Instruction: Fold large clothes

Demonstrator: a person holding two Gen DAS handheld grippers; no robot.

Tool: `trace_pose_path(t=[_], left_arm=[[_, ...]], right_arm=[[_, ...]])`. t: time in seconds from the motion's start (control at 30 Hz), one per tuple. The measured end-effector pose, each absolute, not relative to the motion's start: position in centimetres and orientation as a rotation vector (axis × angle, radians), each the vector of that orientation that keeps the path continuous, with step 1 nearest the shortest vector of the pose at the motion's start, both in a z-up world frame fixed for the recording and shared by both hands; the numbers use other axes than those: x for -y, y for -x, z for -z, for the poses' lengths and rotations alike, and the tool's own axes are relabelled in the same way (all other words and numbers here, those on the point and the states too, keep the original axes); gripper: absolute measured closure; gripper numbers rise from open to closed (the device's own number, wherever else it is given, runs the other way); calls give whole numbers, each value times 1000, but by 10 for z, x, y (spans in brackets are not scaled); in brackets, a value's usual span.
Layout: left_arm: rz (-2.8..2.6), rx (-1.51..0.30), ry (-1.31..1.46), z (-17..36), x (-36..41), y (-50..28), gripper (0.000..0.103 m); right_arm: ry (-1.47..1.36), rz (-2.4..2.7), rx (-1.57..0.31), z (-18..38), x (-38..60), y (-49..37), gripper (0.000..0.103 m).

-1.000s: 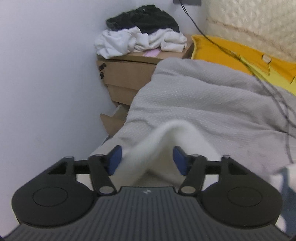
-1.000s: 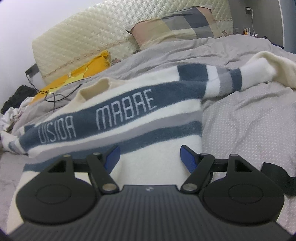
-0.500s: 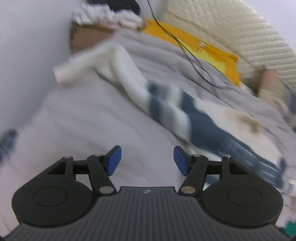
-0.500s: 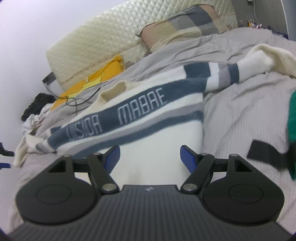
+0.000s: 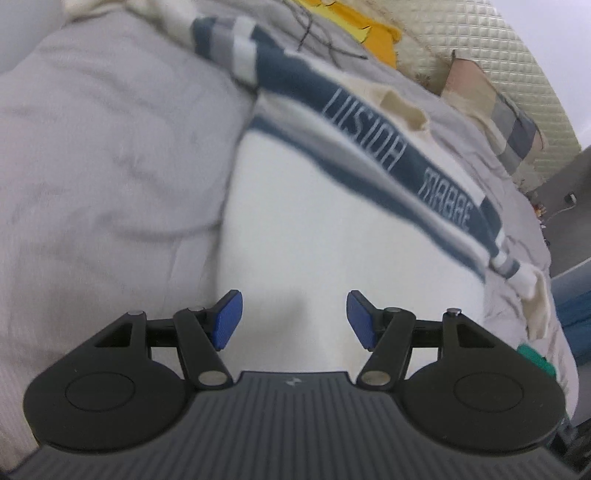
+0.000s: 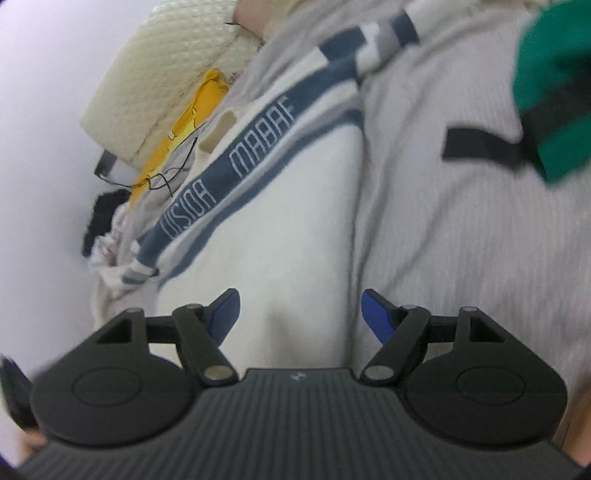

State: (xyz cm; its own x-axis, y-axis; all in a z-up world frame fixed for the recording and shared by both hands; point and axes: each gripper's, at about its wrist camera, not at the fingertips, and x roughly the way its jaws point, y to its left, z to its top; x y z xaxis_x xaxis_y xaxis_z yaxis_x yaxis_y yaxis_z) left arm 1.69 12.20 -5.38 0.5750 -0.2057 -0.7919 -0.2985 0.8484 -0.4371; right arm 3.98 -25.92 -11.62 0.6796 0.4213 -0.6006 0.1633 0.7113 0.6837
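- Sweater (image 5: 332, 229), white with navy and grey bands and pale lettering across the chest, is laid flat on the grey bedspread (image 5: 103, 147); its sleeves are stretched out to either side and its collar is turned toward the quilted headboard (image 5: 498, 62).
- In the left wrist view, the left gripper (image 5: 293, 319) is tilted steeply down over the plain white lower body of the sweater, near its left side edge. Its blue pads (image 5: 229, 317) are spread apart, and only flat fabric is seen in the gap; nothing is pinched.
- A yellow pillow (image 5: 369, 26) with a dark cable across it and a checked pillow (image 5: 513, 122) are seen beyond the sweater, by the headboard.
- In the right wrist view, the right gripper (image 6: 301, 319) is rolled to one side and angled down over the sweater's right side edge, where white fabric meets bedspread. Its jaws have just been opening and are held wide; whether the fabric is touched cannot be told.
- A green object (image 6: 554, 96) with a black strap (image 6: 480, 144) is seen, blurred, at the upper right on the bedspread.
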Motion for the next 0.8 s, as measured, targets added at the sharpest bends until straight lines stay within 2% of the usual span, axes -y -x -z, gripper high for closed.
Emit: trace_pose_path(t=[0.23,0.43,0.47,0.53,0.6,0.63,0.8], left_arm=[[-77,-1019,734,102,-146,4,35],[-10,-1012,739,108,-142,-1,37],[2,-1009,730,107,-139,-1,40],[21,-1001,684,103,-133,0,63],[52,-981,671,97,-128,1,80],[61,-961,660,92,-126,3,85],[80,-817,676,65,-132,13,89]], right_arm=[[-921,-210,-942,143,252,-50,28],[-883,-250,-960,143,235,-55,27],[-881,-251,-955,142,236,-56,27],[-888,-252,-939,141,237,-56,27],[-894,-259,-918,139,242,-55,27],[-896,-267,-901,137,242,-55,27],[-915,-326,-820,127,247,-52,26]])
